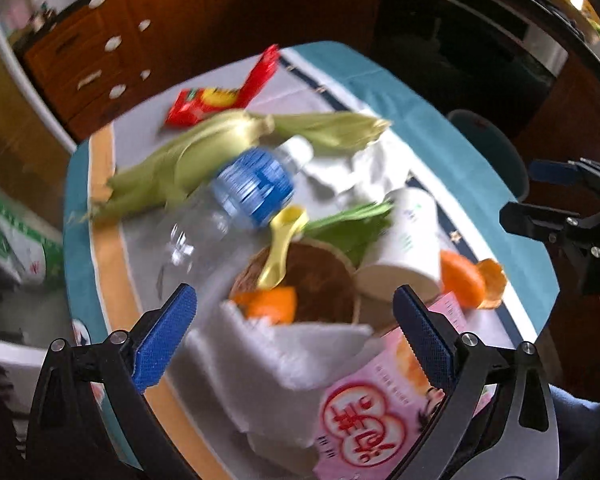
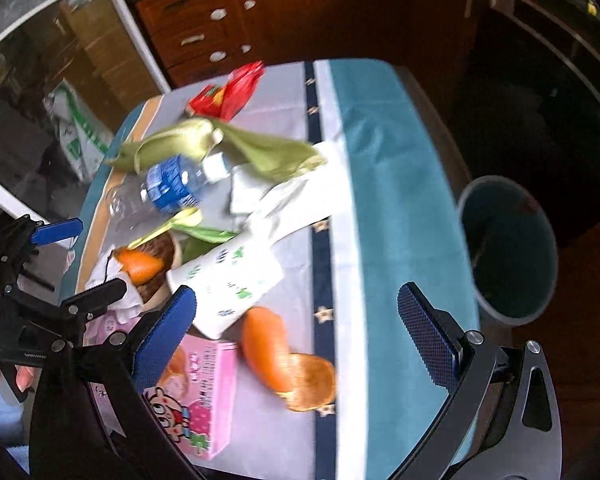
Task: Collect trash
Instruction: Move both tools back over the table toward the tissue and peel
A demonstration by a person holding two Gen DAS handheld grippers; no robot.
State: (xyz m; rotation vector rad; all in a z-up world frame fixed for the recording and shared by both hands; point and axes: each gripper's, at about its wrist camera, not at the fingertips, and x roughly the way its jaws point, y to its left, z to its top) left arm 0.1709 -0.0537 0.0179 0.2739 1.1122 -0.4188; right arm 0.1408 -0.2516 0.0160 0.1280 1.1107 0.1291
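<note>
Left gripper (image 1: 294,332) hovering over trash pile, jaws spread wide, gripping nothing. Clear plastic bottle (image 1: 220,216) lying on tablecloth (image 2: 400,168) beside corn husks (image 1: 204,156). Paper cup (image 2: 228,276) lying on its side near orange peel (image 2: 288,360) and pink carton (image 2: 204,396). Right gripper (image 2: 296,320) also gaping, holding nothing, above peel. Teal bin (image 2: 508,248) standing beside table edge, at far right.

We see our left claw (image 1: 296,332) spread wide at 6 o'clock over the littered bench (image 1: 100,200), holding nothing. Between its fingers lie a white tissue (image 1: 284,356) and a pink carton (image 1: 364,412). A clear water bottle (image 1: 236,208) lies toward 11 o'clock, corn husks (image 1: 236,144) at 12, a paper cup (image 1: 408,248) toward 1. The right claw (image 1: 540,196) shows at 3 o'clock.
</note>
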